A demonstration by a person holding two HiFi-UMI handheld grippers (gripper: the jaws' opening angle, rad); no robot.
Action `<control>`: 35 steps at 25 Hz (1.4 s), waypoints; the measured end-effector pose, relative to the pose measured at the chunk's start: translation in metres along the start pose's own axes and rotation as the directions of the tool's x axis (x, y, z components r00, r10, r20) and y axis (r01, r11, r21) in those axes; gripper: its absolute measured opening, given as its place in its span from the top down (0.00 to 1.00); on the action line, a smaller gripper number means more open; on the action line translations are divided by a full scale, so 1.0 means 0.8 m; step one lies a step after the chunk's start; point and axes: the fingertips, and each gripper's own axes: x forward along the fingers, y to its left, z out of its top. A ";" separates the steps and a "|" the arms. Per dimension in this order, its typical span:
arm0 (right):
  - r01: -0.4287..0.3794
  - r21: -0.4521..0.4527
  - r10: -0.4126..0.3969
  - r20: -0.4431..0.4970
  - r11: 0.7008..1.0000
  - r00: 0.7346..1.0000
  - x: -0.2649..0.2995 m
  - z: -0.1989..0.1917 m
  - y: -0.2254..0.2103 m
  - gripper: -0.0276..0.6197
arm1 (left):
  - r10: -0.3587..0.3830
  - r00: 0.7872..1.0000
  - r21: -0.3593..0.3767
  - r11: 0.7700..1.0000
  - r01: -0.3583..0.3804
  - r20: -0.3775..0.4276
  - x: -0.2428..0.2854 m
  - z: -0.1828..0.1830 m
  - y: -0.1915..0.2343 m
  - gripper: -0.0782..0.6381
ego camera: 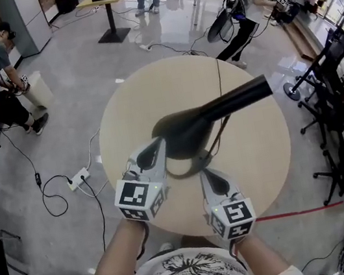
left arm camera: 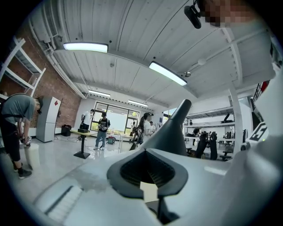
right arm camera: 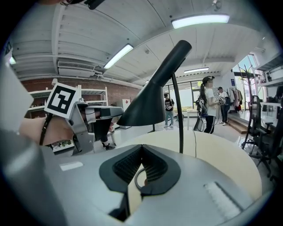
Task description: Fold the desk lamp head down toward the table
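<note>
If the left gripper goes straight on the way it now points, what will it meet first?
The black cone-shaped lamp head: it lies directly ahead of the left gripper, seemingly very close.

A round, pale wooden table (ego camera: 261, 157) is pictured on a glossy grey floor (ego camera: 60, 140). One black lamp (ego camera: 187, 129) is carried near the table's centre, its shade hanging over the top and its arm pointed toward 2 o'clock. A thin black cord (ego camera: 220, 85) is laid across the bare surface from the lamp to the rim at 12 o'clock.
</note>
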 end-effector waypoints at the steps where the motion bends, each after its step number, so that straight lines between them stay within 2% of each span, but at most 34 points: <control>1: 0.008 -0.003 -0.008 -0.004 1.000 1.000 -0.002 -0.002 -0.003 0.94 | -0.005 1.000 -0.006 1.000 0.005 -0.003 0.002 -0.004 -0.003 0.90; 10: 0.053 -0.022 -0.054 -0.004 0.998 0.999 -0.013 -0.003 -0.010 0.94 | -0.025 0.999 -0.039 0.999 0.023 -0.037 0.011 -0.025 -0.015 0.90; 17: 0.075 -0.026 -0.076 -0.024 0.997 0.997 -0.016 -0.015 -0.015 0.94 | -0.027 0.999 0.053 0.998 0.029 -0.038 0.010 -0.021 -0.016 0.89; 20: 0.079 -0.036 -0.079 -0.010 0.996 0.997 -0.022 -0.010 -0.012 0.94 | -0.015 1.000 0.100 0.995 0.014 0.005 -0.006 -0.002 -0.019 0.89; 23: 0.101 -0.059 -0.099 0.027 0.993 0.995 -0.039 0.003 -0.015 0.94 | -0.033 0.999 0.131 0.991 0.028 0.038 -0.029 0.013 -0.042 0.89; 25: 0.118 -0.085 -0.113 0.064 0.989 0.992 -0.050 0.014 -0.011 0.94 | -0.042 0.997 0.116 0.993 0.035 0.062 -0.049 0.021 -0.056 0.89; 28: 0.147 -0.134 -0.130 0.125 0.980 0.984 -0.066 0.023 0.006 0.94 | -0.050 0.998 0.094 0.994 0.047 0.032 -0.089 0.006 -0.065 0.89; 30: 0.157 -0.156 -0.132 0.156 0.975 0.979 -0.078 0.026 0.020 0.94 | -0.056 0.998 0.054 0.997 0.055 0.014 -0.113 -0.007 -0.073 0.89; 32: 0.161 -0.160 -0.133 0.170 0.974 0.976 -0.091 0.026 0.034 0.94 | -0.064 0.998 0.029 0.997 0.064 -0.016 -0.136 -0.024 -0.080 0.89; 35: 0.177 -0.163 -0.150 0.164 0.971 0.975 -0.113 0.019 0.055 0.94 | -0.088 0.995 0.036 0.995 0.089 -0.043 -0.173 -0.044 -0.092 0.89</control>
